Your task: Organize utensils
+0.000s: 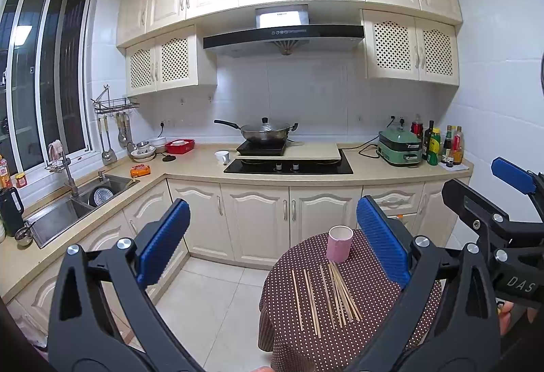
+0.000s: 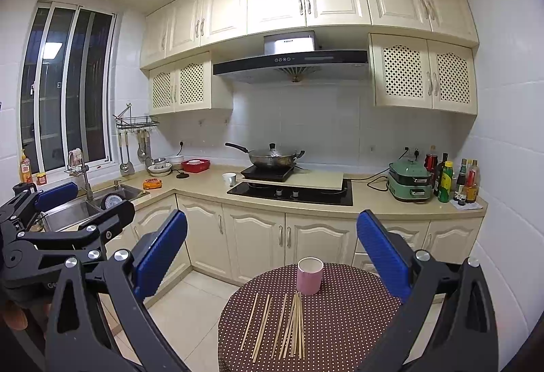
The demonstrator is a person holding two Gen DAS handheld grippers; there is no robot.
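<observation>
Several wooden chopsticks (image 1: 326,297) (image 2: 287,324) lie loose on a small round table with a brown dotted cloth (image 1: 374,290) (image 2: 346,321). Behind them stands an upright pink cup (image 1: 339,243) (image 2: 309,275), nothing visible inside it. My left gripper (image 1: 272,222) hovers above and short of the table, wide open and holding nothing. My right gripper (image 2: 272,232) hangs likewise, wide open and bare. In the left wrist view the right gripper (image 1: 482,198) shows at the right edge; in the right wrist view the left gripper (image 2: 78,202) shows at the left edge.
An L-shaped counter (image 2: 204,185) runs behind with a sink (image 1: 57,215), a wok on a hob (image 1: 267,130), a white mug (image 1: 222,157), a green cooker (image 1: 399,147) and sauce bottles (image 2: 455,181). Tiled floor (image 1: 210,300) lies left of the table.
</observation>
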